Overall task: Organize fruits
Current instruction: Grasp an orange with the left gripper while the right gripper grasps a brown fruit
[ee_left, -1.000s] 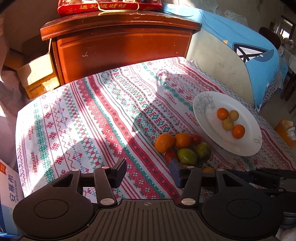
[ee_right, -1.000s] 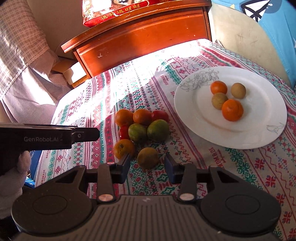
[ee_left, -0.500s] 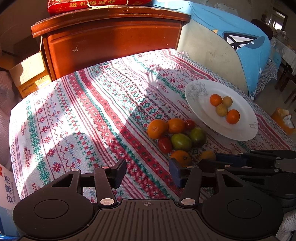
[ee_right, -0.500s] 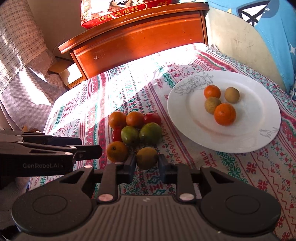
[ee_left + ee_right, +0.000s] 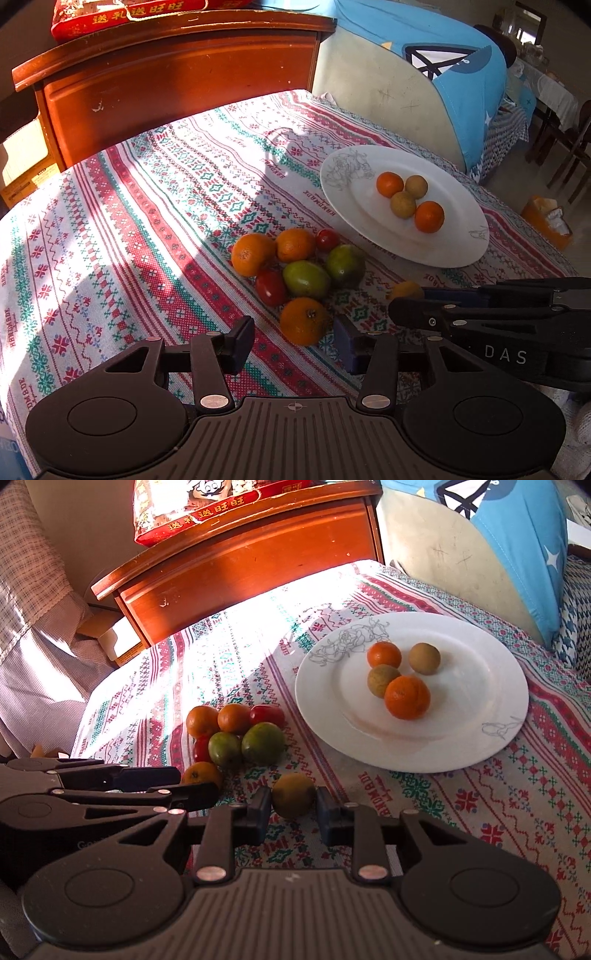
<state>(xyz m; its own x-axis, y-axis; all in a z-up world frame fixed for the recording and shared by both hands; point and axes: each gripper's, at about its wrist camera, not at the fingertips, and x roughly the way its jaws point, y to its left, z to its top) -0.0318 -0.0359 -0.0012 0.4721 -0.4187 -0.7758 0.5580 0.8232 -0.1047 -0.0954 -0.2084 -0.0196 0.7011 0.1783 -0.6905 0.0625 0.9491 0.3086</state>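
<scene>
The right claw [image 5: 291, 808] sits low over the patterned tablecloth [image 5: 517, 812] of the table, its two pads clamped on a yellow-green fruit [image 5: 293, 794] that rests on the cloth just in front of the plate.

The left claw [image 5: 293, 341] comes in from the other side. Its jaws are closing around a tangerine [image 5: 304, 320] at the near edge of the loose pile, but the pads stand clear of the peel on both sides.

The pile [image 5: 295, 258] lies beside the white plate [image 5: 461, 236]: two more tangerines, two small red tomatoes and two green fruits, all touching.

On the plate sit two tangerines [image 5: 406, 697] and two brownish round fruits [image 5: 424, 658], bunched together near its middle.
</scene>
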